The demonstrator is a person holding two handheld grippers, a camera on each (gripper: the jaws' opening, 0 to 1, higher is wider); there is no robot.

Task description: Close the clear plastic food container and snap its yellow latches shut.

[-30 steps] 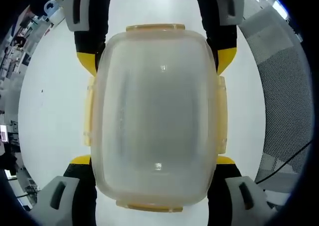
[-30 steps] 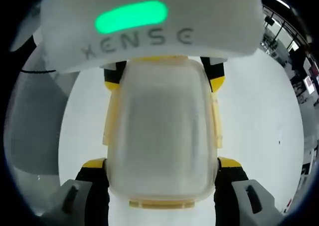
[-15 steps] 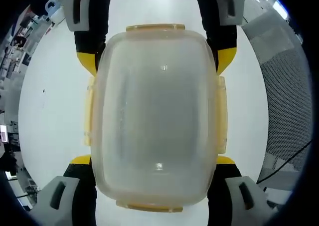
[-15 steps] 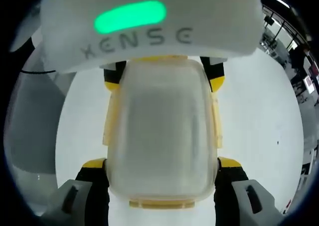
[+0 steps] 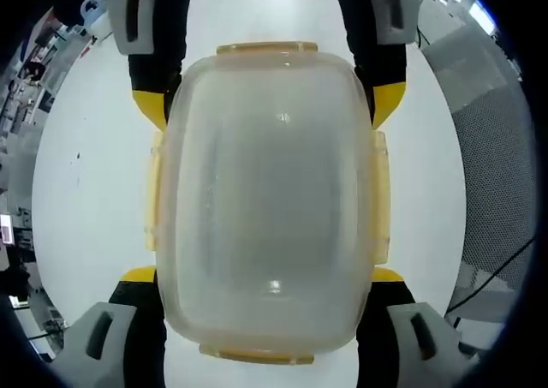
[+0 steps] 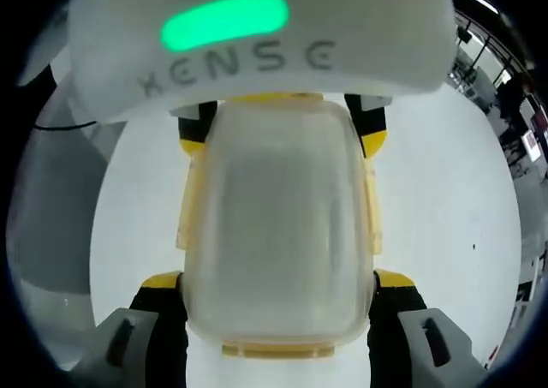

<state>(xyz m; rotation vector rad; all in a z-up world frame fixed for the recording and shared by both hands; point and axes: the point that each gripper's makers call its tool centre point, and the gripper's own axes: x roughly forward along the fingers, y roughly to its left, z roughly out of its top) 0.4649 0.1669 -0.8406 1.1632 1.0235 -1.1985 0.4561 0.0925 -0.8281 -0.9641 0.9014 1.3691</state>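
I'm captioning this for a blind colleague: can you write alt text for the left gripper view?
A clear plastic food container with yellow latches lies on a white table, lid on. The left gripper brackets its near end; the right gripper brackets the far end.

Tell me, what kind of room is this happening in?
Probably a lab or workshop. A plain white table holds a clear container gripped between both tongs, a grey mesh panel stands beside it, and cluttered shelves or desks show blurrily at the far edge.
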